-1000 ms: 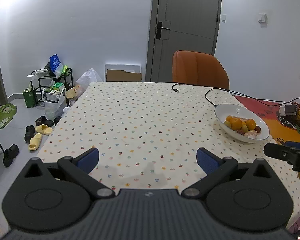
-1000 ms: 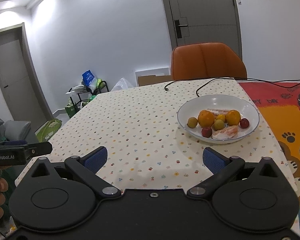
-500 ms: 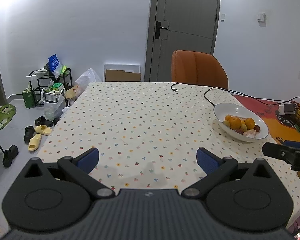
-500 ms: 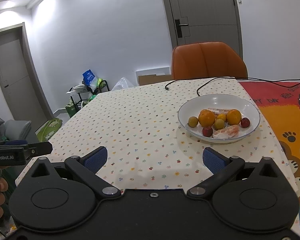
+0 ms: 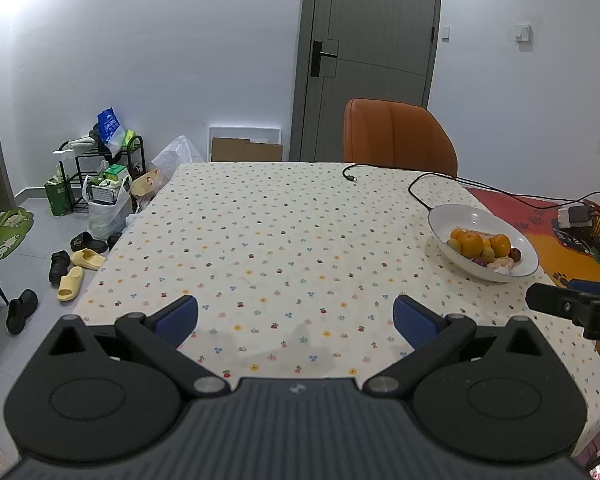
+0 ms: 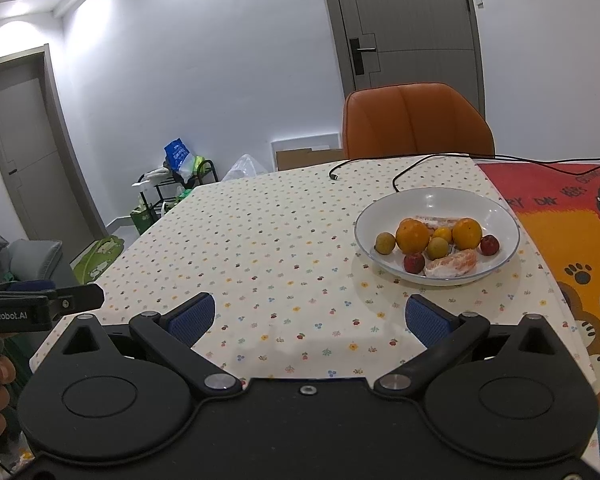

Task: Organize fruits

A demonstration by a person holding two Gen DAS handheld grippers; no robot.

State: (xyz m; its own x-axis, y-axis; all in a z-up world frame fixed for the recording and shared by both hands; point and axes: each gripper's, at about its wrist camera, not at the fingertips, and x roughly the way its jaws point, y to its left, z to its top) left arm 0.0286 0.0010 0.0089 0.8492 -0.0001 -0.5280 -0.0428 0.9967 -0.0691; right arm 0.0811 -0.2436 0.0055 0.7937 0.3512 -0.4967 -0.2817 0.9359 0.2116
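White cloth with tiny coloured dots covers the big table. Far behind it stands an orange chair. On the right side of the table sits a white bowl, and a black cable lies on the cloth just past it.

All the fruit that can be seen is in the bowl, close together. There are two big oranges, a peeled orange piece at the near side, two yellow-green little fruits, and two small red ones. No fruit lies out on the cloth.

The left gripper is held low at the near edge of the table, with its blue pads far apart and nothing between them. The right gripper is held the same way, wide and holding nothing, with the bowl a bit ahead of it on the right.

How far along is the job? It is hard to say. The fruit is all in one bowl, which could be the tidy end. It could also be a mixed pile that is waiting to be sorted. The pictures fit both.
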